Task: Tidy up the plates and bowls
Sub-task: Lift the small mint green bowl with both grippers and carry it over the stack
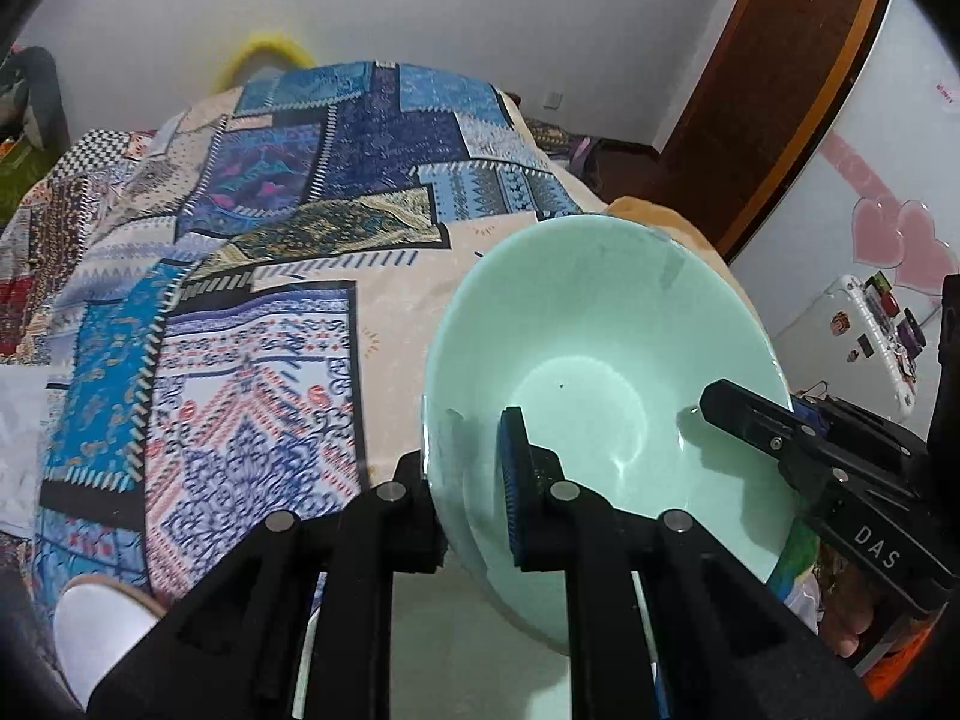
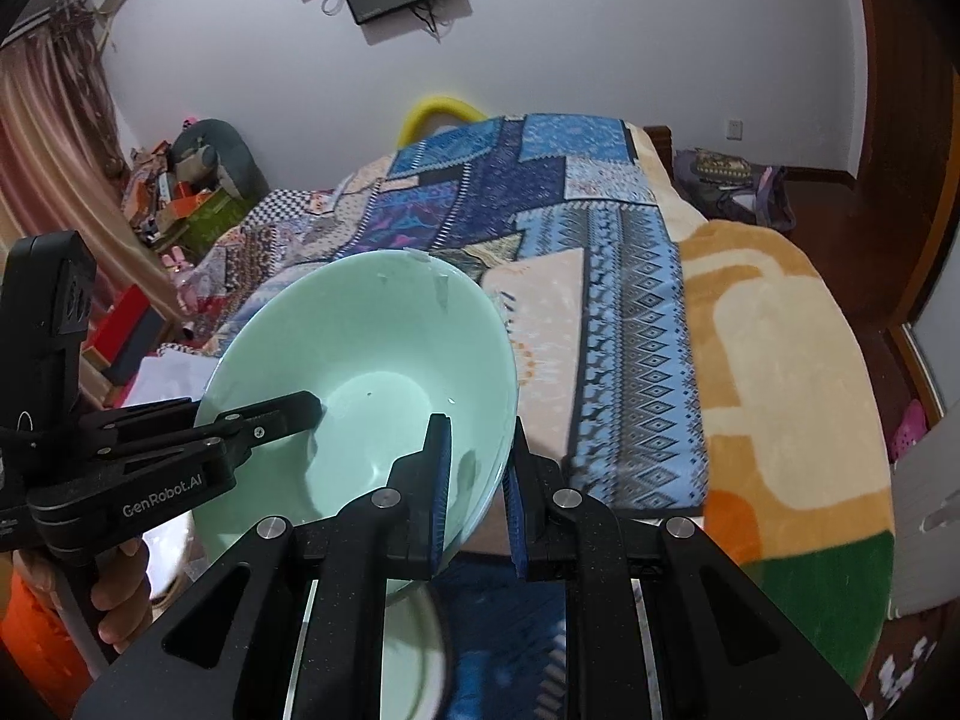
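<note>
Left hand-held gripper (image 1: 468, 480): jaws clamped on the near-left rim of the mint-green bowl (image 1: 600, 348), one finger outside the wall, blue-padded finger inside. Left hand (image 2: 114, 594) wraps the handle low, orange sleeve at the wrist, tool angled down toward the bed.

Bowl sits between both tools, held off the bed (image 1: 270, 240), tilted with its mouth toward the cameras, above the patchwork blue cover. Inside looks empty apart from a small dark speck.

Right hand-held gripper (image 2: 480, 480): jaws clamped on the opposite rim, blue pads either side of the wall. In the left view it enters from the lower right with one finger lying across the bowl's inside. It also points down at the bed; orange blanket (image 2: 780, 390) lies to its right.
</note>
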The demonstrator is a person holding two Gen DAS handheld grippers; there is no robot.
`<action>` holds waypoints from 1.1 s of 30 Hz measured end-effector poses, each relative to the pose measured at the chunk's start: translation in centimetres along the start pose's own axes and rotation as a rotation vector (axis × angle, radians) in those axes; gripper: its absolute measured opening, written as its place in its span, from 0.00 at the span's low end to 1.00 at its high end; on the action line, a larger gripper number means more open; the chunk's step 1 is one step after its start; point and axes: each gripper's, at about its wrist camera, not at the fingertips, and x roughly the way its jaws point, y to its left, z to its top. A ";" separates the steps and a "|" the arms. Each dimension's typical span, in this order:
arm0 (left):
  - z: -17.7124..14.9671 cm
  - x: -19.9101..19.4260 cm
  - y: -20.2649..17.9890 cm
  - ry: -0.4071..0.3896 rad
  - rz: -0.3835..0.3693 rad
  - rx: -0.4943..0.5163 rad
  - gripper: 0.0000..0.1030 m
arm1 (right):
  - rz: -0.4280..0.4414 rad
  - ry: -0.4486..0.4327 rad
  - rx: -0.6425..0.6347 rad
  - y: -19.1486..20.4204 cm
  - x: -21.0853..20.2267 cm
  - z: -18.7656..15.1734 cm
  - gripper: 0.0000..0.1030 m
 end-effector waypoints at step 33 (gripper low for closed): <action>-9.8 -14.5 11.8 -0.107 0.116 -0.135 0.14 | 0.149 0.000 -0.148 15.8 -0.7 -3.9 0.14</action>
